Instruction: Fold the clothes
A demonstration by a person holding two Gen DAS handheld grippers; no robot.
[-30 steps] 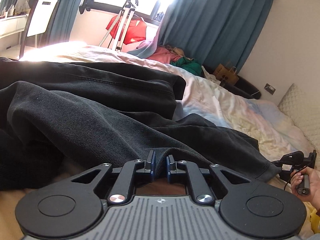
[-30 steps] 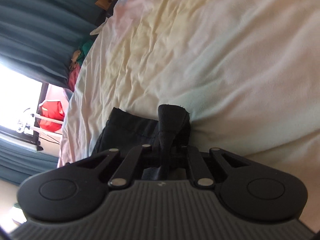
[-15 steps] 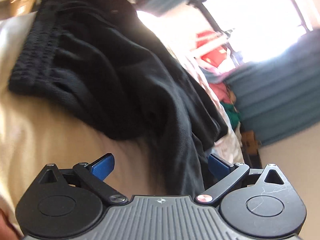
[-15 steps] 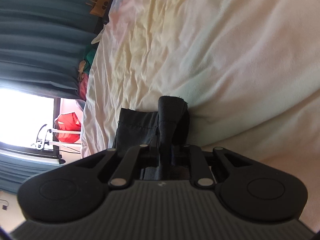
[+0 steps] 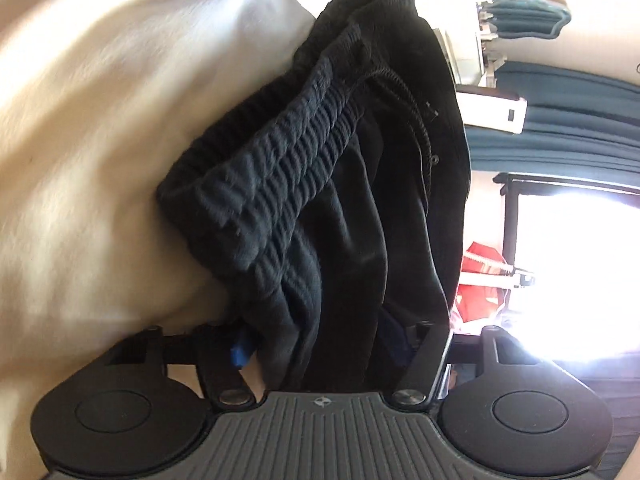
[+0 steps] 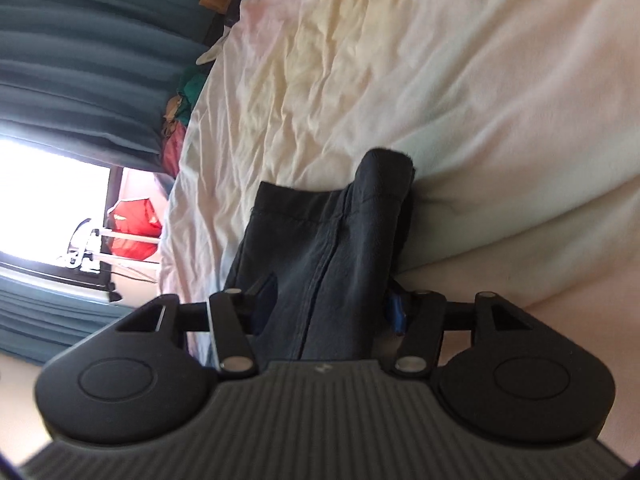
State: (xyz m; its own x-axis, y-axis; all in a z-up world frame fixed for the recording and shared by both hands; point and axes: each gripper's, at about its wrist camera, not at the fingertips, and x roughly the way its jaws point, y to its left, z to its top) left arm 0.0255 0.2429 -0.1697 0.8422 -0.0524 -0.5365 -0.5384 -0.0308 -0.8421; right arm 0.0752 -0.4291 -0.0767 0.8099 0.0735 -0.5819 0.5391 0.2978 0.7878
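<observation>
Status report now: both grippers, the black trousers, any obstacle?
Left gripper open around the black trousers waistband. Right gripper open, hem between fingers. No obstacle visible on bedsheet.

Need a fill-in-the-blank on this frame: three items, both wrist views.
1. The left wrist view shows the black fabric trousers by their ribbed elastic ___.
2. The right hand-held gripper has its jaws ___, with trouser cloth between them.
3. The trousers lie on a wrinkled cream ___.
Missing words: waistband; open; bedsheet.

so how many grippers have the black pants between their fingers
2: the left gripper straddles the waistband, the right gripper straddles a leg hem; both are open, not clamped.
</observation>
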